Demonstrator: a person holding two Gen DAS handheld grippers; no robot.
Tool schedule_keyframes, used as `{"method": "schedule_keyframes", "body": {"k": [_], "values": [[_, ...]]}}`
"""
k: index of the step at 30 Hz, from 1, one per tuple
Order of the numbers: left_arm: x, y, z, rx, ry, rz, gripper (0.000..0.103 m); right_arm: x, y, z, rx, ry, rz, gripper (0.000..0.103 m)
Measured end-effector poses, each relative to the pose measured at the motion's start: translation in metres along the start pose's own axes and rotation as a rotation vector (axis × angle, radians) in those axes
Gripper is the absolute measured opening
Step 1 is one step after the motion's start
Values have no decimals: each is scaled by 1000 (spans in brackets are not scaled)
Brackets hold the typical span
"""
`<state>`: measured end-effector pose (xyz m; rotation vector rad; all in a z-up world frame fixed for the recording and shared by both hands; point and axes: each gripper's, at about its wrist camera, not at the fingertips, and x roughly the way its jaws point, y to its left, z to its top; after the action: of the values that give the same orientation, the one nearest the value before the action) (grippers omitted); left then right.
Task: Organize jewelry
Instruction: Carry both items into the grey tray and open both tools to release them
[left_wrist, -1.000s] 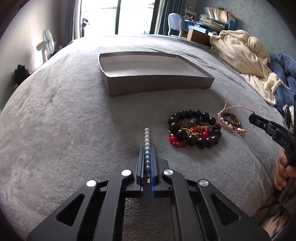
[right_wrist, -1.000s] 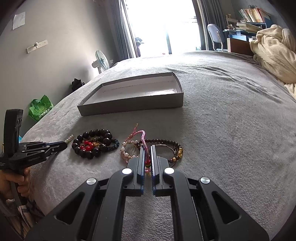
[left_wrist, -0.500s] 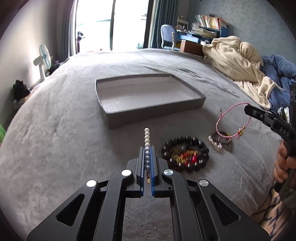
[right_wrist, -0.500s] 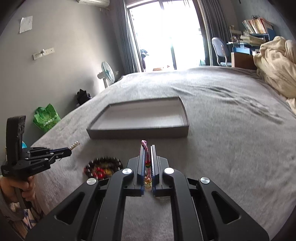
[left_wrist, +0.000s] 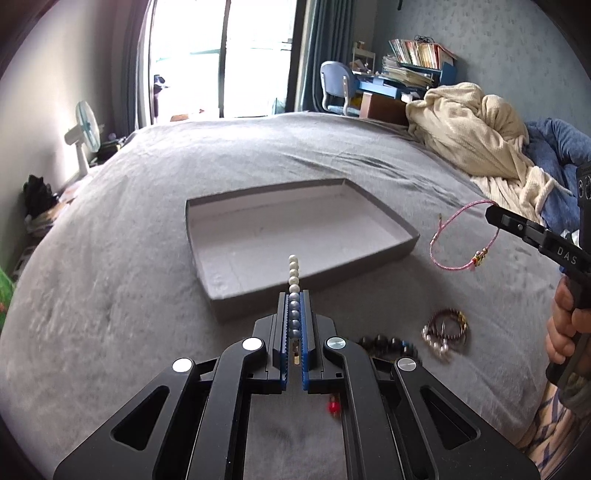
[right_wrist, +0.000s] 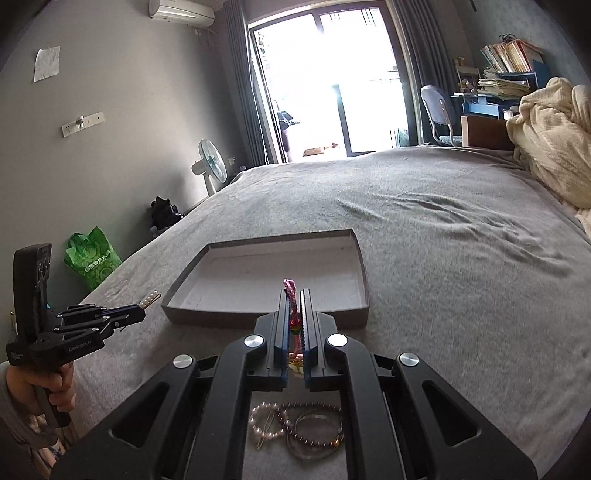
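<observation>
Both grippers now lifted nearer grey box (left_wrist: 388, 243), left gripper (left_wrist: 294, 295) pinching pearl strand (left_wrist: 293, 269) pointing forward, right gripper (right_wrist: 294, 295) pinching seemingly looped pink bracelet (right_wrist: 290, 286)

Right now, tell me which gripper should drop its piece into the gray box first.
Left, probably. The left gripper holds the pearl strand with its tip already over the gray box. The right gripper, shut on the pink cord bracelet, sits beside the box in the left view.

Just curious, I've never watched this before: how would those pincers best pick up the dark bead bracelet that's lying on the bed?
Probably from straight above. The dark bead bracelet lies flat on the gray blanket, so one finger inside the ring and one outside could pinch a single stretch of beads.
</observation>
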<state>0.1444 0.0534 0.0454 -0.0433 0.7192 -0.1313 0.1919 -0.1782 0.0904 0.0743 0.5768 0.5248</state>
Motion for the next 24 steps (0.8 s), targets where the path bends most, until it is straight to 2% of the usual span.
{"method": "schedule_keyframes", "body": {"k": [11, 17, 24], "values": [[26, 7, 40, 2, -8, 2, 6, 43, -4, 32, -26, 24, -4, 5], [60, 23, 51, -24, 35, 26, 6, 95, -8, 38, -5, 93, 11, 5], [90, 36, 47, -40, 95, 43, 6, 145, -16, 30, 21, 175, -7, 5]]}}
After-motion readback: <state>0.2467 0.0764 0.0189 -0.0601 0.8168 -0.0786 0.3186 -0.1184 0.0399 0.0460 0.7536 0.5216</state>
